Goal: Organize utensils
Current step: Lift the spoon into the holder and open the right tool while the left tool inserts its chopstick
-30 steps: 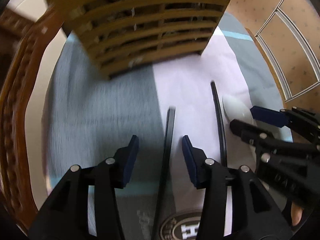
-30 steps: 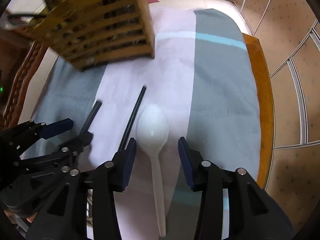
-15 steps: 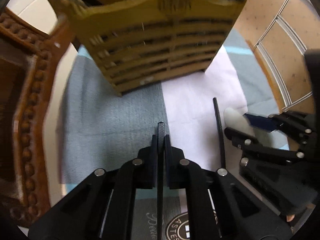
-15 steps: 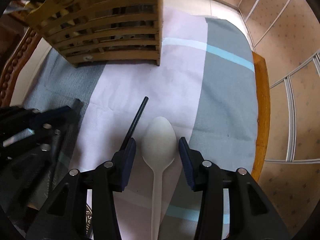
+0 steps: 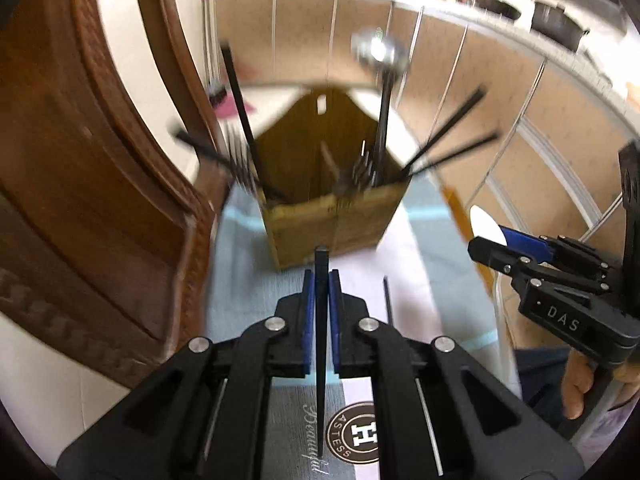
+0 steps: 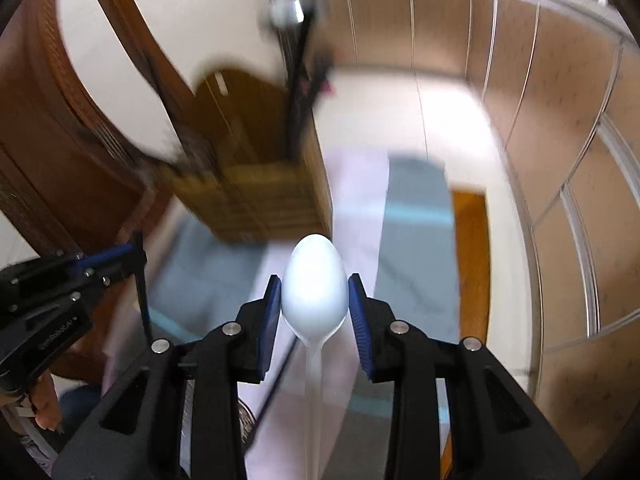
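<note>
My left gripper (image 5: pixel 320 280) is shut on a black chopstick (image 5: pixel 321 320) and holds it lifted, pointing at the wooden utensil holder (image 5: pixel 336 224). The holder has forks, black chopsticks and a metal ladle (image 5: pixel 380 52) standing in it. My right gripper (image 6: pixel 314 292) is shut on the bowl of a white plastic spoon (image 6: pixel 314 288), raised off the cloth; the holder (image 6: pixel 256 200) is ahead to its left. A second black chopstick (image 5: pixel 387 300) lies on the cloth. The right gripper also shows in the left wrist view (image 5: pixel 504 240), and the left gripper in the right wrist view (image 6: pixel 120 256).
A grey and pale striped cloth (image 5: pixel 408 240) covers the wooden table (image 6: pixel 472 240). A carved wooden chair back (image 5: pixel 100 200) stands close on the left. Tiled floor and beige panelled cabinets (image 6: pixel 560 140) lie beyond the table's right edge.
The right gripper closed on the white spoon. Both grippers rose from the cloth with their utensils and tilted up toward the holder.
</note>
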### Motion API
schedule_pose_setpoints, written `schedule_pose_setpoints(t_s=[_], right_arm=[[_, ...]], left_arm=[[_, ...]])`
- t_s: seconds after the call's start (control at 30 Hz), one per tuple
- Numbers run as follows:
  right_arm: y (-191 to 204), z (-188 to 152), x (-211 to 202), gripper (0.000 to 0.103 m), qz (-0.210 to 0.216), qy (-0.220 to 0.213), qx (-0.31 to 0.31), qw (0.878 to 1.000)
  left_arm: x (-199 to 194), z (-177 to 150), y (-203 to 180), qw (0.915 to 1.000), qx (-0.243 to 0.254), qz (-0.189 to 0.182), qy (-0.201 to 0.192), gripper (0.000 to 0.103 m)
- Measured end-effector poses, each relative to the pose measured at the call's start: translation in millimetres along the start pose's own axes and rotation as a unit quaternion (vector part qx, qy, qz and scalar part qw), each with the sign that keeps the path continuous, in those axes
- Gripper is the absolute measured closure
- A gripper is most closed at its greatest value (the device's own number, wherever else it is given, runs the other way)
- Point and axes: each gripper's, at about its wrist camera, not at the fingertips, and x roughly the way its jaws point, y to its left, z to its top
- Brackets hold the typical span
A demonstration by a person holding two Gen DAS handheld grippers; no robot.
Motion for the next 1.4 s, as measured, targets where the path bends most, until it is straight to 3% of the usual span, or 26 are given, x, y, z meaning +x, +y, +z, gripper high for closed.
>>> schedule_pose_setpoints(t_s=[0.13, 0.2, 0.37, 0.57, 0.8, 0.93, 1.13, 1.27, 1.4], right_arm=[[-17.8, 14.3, -12.5, 0.069, 0.031, -0.090, 0.014, 0.995], [-21.6, 17.3, -16.3, 0.069, 0.052, -0.111, 0.024, 0.992], [-14.3, 32.4, -18.4, 0.069, 0.058, -0.140, 0.021, 0.988], [-0.9, 68.6, -27.0, 0.069, 0.042, -0.194, 0.016, 0.980], [16.0, 108.8, -16.1, 0.069, 0.020, -0.285, 0.017, 0.958], [20.8, 118.2, 3.0, 0.069, 0.003, -0.328, 0.023, 0.944], [18.9, 96.6, 36.6, 0.069, -0.019, -0.389, 0.019, 0.921], [32.6, 74.5, 42.7, 0.068, -0.054, -0.447, -0.041, 0.892], [38.3, 67.1, 43.6, 0.068, -0.066, -0.459, -0.079, 0.882]], left_arm=[[-33.7, 13.5, 3.5, 0.9989, -0.006, -0.002, -0.046, 0.096], [-54.5, 24.2, 8.0, 0.9980, -0.008, -0.001, -0.063, 0.096], [-86.2, 51.7, 14.2, 0.9957, -0.011, 0.001, -0.092, 0.096], [-122.2, 93.4, 17.5, 0.9923, -0.004, 0.007, -0.123, 0.096], [-147.9, 142.3, 30.2, 0.9875, -0.020, 0.016, -0.155, 0.096], [-146.0, 157.9, 37.3, 0.9838, -0.025, 0.034, -0.174, 0.096], [-104.5, 151.1, 51.3, 0.9852, -0.043, 0.007, -0.166, 0.096], [-75.7, 139.6, 58.0, 0.9859, -0.043, 0.017, -0.161, 0.096], [-52.8, 128.8, 63.7, 0.9883, -0.051, 0.006, -0.144, 0.096]])
